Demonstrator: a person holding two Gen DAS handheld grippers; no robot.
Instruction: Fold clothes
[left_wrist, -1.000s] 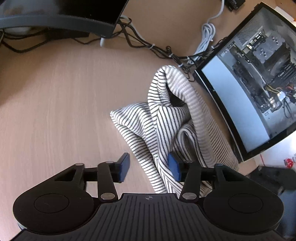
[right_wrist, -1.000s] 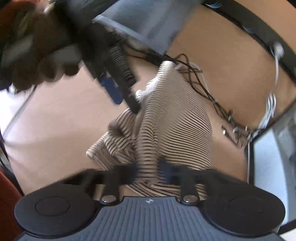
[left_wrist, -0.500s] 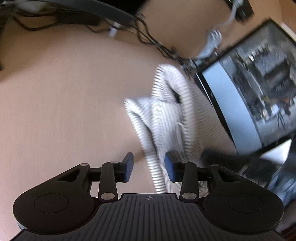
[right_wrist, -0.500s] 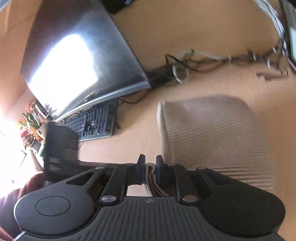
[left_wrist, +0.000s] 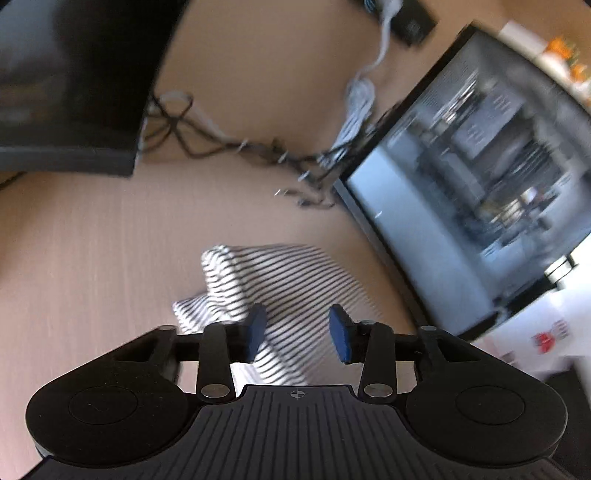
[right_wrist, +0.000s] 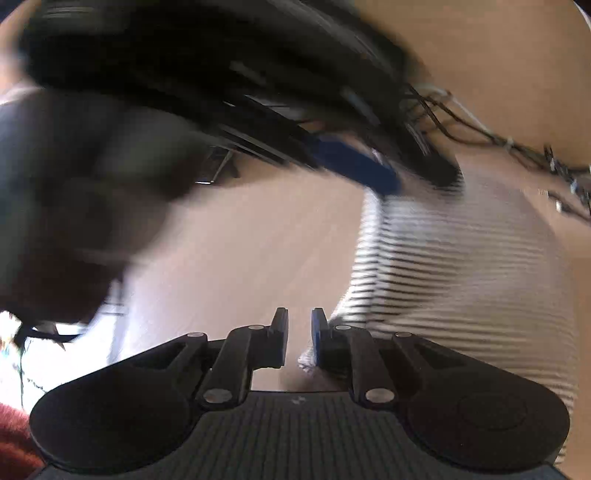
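Black-and-white striped garment (left_wrist: 295, 284) on tan wood-grain desk (left_wrist: 92, 258); blue gripper pads (left_wrist: 255, 328).

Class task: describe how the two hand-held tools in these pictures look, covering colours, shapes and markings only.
Both match. The left tool has a black ribbed body, two round black discs at its sides, black link arms with silver rivets, blue pads and a small crosshair mark. The right tool is built the same, with a blue pad visible on one finger. A dark red sleeve shows at the lower left.

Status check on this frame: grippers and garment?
Left gripper open over black-and-white striped knit garment. Right gripper slightly parted, empty. Garment on wooden desk; tangled cables beyond.
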